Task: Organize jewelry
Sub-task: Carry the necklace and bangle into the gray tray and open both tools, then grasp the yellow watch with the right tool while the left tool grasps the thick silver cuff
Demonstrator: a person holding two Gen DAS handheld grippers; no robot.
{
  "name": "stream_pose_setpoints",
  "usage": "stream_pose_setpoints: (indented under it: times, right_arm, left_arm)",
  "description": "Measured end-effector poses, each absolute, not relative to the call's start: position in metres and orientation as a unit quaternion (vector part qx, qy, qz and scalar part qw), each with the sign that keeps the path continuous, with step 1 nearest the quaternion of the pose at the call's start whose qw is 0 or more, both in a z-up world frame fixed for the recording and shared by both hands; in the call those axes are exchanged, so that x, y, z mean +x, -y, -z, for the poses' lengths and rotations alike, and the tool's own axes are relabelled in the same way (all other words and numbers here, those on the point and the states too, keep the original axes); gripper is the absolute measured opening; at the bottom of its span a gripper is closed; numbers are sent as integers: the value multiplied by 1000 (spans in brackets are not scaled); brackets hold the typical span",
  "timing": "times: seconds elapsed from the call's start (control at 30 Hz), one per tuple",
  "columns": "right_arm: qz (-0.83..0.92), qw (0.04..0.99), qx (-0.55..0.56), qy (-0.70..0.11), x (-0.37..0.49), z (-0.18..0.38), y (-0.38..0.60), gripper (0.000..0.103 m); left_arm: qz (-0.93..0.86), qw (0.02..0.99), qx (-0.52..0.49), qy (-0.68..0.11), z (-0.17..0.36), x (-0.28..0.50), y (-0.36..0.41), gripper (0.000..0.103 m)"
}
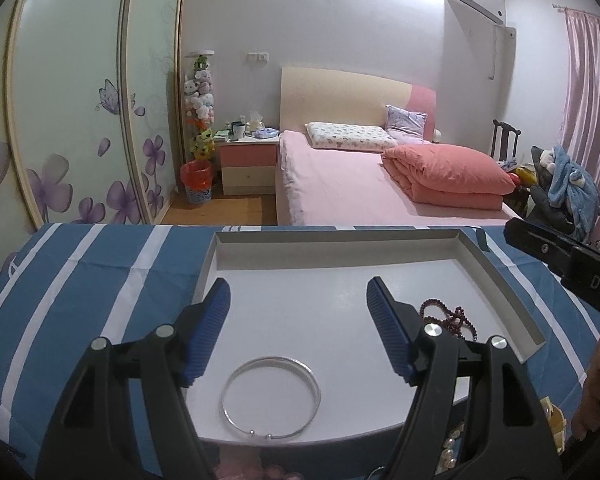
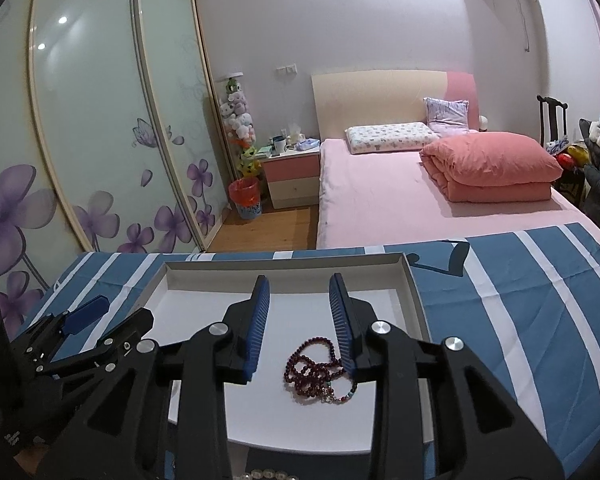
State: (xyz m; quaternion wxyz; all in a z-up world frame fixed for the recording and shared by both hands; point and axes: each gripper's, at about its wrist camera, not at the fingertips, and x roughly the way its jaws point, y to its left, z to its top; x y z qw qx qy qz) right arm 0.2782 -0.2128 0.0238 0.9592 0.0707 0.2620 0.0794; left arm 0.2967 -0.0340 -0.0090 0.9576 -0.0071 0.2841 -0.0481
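Beads [image 2: 318, 372] are lying limp and light in the tray [image 2: 414, 292], wanting a pinch at the bunched loops. Right claw [image 2: 300, 312] is hanging released above them, while left claw [image 1: 300, 320] is gaping empty over the stiff, slippery bangle [image 1: 271, 396].

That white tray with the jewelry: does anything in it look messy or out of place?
Mostly tidy. In the white tray, the silver bangle lies flat and neat, but the dark red bead necklace sits in a tangled heap rather than laid out. Some pearl beads lie outside the tray, at its near edge.
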Motion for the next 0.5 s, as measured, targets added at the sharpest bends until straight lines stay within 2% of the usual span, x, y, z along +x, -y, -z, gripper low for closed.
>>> stream_pose_setpoints:
  times: [0.5]
  right_arm:
    - [-73,966,54,-244,221,-39,222,33]
  left_arm:
    - [48,967,-13,-251,-19,232,16,71]
